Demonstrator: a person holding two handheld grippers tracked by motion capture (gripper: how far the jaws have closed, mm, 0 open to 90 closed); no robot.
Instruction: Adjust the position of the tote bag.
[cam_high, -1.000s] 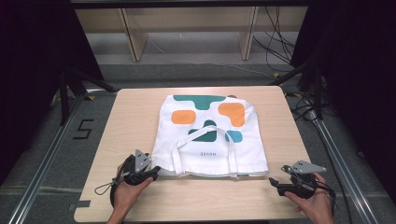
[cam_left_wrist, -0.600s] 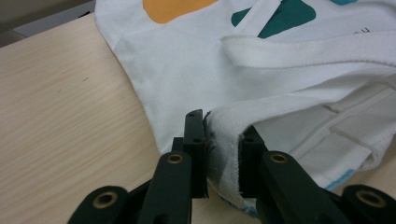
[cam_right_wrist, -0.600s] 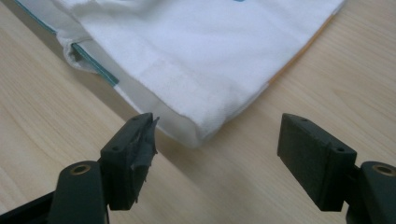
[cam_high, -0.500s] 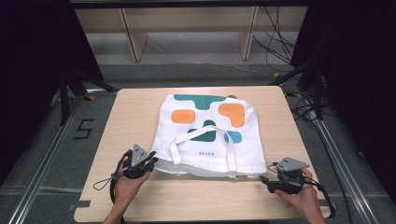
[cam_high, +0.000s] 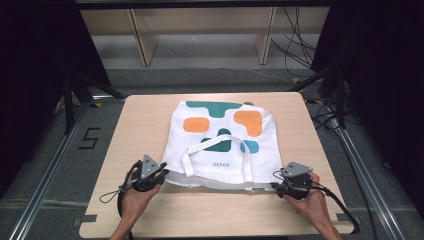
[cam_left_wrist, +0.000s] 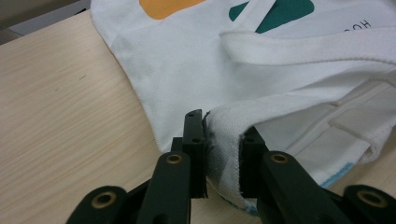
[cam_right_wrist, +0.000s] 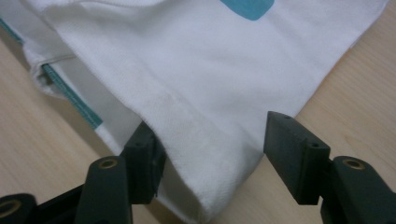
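Lying flat, white tote bag (cam_high: 220, 140); left tool (cam_left_wrist: 219, 140) pinching hem, right tool (cam_right_wrist: 212, 140) agape.

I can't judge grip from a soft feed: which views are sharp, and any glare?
High view: soft, even light, dark surroundings, no glare on the tote bag. Left gripper view: crisp hem weave. Right gripper view: softer, jaws slightly blurred.

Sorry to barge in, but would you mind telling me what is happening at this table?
A person is working on a white tote bag lying flat on the wooden table, with a gripper in each hand. The left gripper has pinched the bag's near left corner, at the open hem. The right gripper is open, its jaws either side of the near right corner, not yet closed.
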